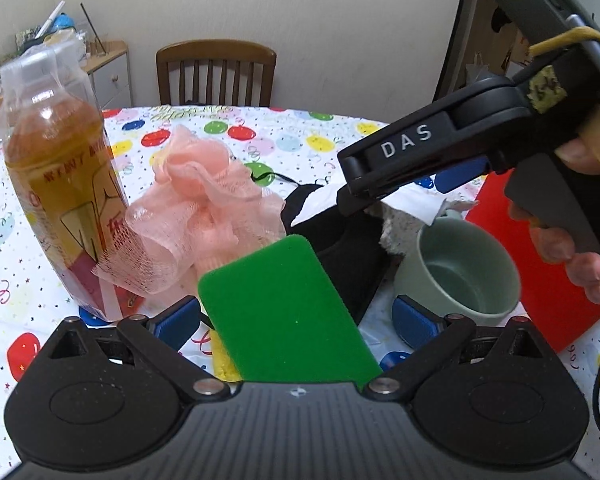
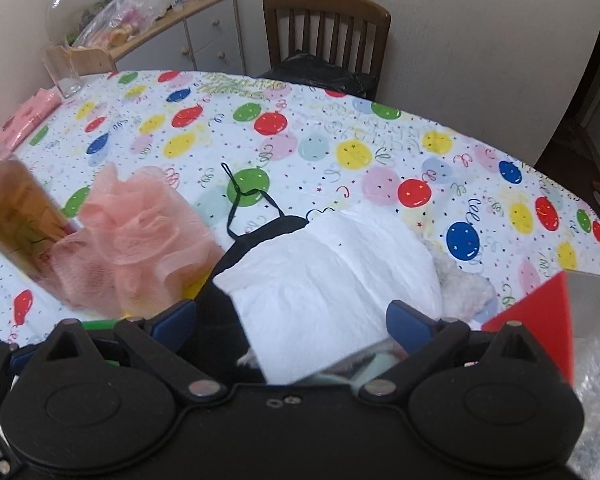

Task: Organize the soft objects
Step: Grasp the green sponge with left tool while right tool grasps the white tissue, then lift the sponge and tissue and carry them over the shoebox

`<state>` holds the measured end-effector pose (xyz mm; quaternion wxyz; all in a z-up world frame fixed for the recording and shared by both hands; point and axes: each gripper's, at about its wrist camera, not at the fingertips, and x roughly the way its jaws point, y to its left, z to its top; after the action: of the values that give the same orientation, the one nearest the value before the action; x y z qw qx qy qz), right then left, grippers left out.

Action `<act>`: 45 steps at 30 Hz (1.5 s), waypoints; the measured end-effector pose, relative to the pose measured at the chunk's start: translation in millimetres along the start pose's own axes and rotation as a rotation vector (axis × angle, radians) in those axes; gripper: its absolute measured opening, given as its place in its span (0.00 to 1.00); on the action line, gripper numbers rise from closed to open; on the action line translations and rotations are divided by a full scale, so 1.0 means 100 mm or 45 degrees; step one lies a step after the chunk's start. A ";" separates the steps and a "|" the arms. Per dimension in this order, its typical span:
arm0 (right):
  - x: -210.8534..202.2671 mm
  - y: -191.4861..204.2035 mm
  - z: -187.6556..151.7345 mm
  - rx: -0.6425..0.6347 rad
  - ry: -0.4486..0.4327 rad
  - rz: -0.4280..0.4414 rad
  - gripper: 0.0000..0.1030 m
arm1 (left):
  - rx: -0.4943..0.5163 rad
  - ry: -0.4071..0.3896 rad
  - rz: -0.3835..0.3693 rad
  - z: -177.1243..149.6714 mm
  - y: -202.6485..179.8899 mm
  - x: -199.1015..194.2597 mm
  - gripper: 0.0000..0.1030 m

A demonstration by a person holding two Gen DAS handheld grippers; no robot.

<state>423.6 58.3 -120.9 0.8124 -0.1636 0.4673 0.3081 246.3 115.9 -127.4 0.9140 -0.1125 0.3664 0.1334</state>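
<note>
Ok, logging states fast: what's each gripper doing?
Left gripper: open, green sponge between its fingers, unclamped.
Right gripper: open over the white cloth.

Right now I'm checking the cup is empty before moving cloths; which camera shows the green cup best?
The left wrist view: the green cup shows upright, with its inside visible and empty. In the right wrist view only a pale green sliver shows under the white cloth.

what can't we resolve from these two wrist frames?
- Sponge, left wrist view: near end hidden behind the left gripper body; any contact with its open fingers can't be told.
- Black fabric, right wrist view: mostly covered by the white cloth; what it is is unclear.
- Bottle, right wrist view: blurred, cut by the left edge.
- Mug, left wrist view: handle not visible.
</note>
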 end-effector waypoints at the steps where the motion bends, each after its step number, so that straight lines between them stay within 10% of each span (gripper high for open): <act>1: 0.04 -0.01 0.02 -0.001 0.008 -0.004 0.95 | -0.005 0.004 0.000 0.00 0.00 0.02 0.99; 21: 0.15 -0.25 0.07 0.137 0.008 0.023 0.33 | -0.047 0.011 0.029 0.04 0.08 0.11 0.69; 45: -0.89 -0.52 -0.03 0.282 -0.291 0.049 0.02 | -0.078 -0.059 -0.052 0.22 0.08 -0.29 0.63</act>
<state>422.6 -13.7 -46.9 0.8673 -0.0279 0.4059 0.2868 237.4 125.3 -92.4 0.9208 -0.1449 0.3386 0.1283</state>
